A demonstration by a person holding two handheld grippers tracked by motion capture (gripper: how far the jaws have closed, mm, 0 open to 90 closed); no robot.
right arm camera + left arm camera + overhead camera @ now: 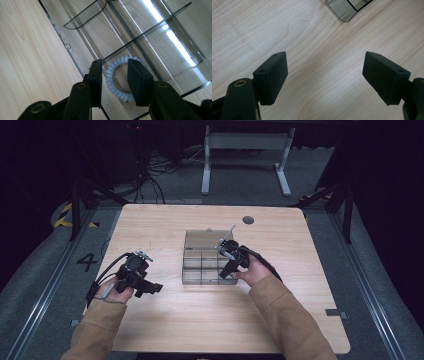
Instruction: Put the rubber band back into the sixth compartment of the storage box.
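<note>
High view shows the left tongs [150, 289] held with jaws wide apart over bare table [165, 320] left of a clear divided organiser box [200, 251], while the right tongs [227, 272] reach into its near corner compartment, jaws parted around but not pressing a pale blue spiral hair tie [115, 78] lying there.

Desk [165, 320]: pale wood with a fine wavy grain. Divided box [200, 240]: clear plastic with a smoky grey tint, dark edges, bright streaks of reflected light. Coiled hair tie [117, 75]: pale bluish white, glossy. Left gripper [325, 77] and right gripper [113, 82]: matt black jaws, brass-coloured rings at the pivots. Sleeves [290, 320]: tan. Floor [45, 285]: grey, with a yellow-and-black striped mark and a dark figure four.
</note>
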